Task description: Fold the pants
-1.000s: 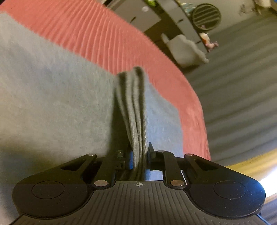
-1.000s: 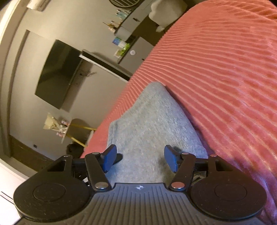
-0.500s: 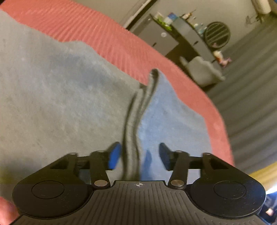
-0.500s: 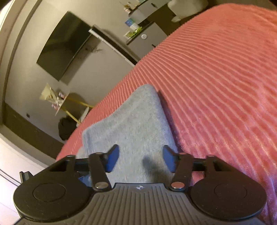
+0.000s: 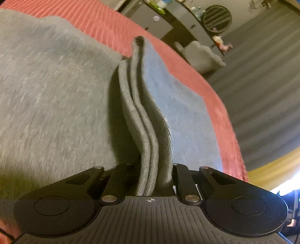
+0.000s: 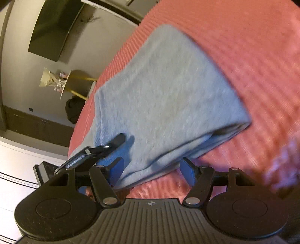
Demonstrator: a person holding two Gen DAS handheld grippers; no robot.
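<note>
The grey pants (image 6: 165,90) lie folded on a red ribbed bedspread (image 6: 253,56). In the left wrist view my left gripper (image 5: 154,167) is shut on the stacked edges of the grey pants (image 5: 144,131), with several layers standing up between the jaws; its blue pads are hidden by cloth. In the right wrist view my right gripper (image 6: 151,169) is open and empty, its blue pads (image 6: 187,170) straddling the near folded edge of the pants. The left gripper (image 6: 112,144) also shows there, at the pants' left edge.
The bedspread's edge (image 5: 221,116) drops to a grey striped carpet (image 5: 262,75) on the right. A dark cabinet with a round fan (image 5: 216,16) and a pale armchair (image 5: 202,56) stand beyond. A wall TV (image 6: 50,32) and a small gold-legged table (image 6: 75,82) stand off the bed's far side.
My left gripper opened half a second ago and has shut again on the stacked pant edges. My right gripper stayed open and drew back, so more of the folded pants shows.
</note>
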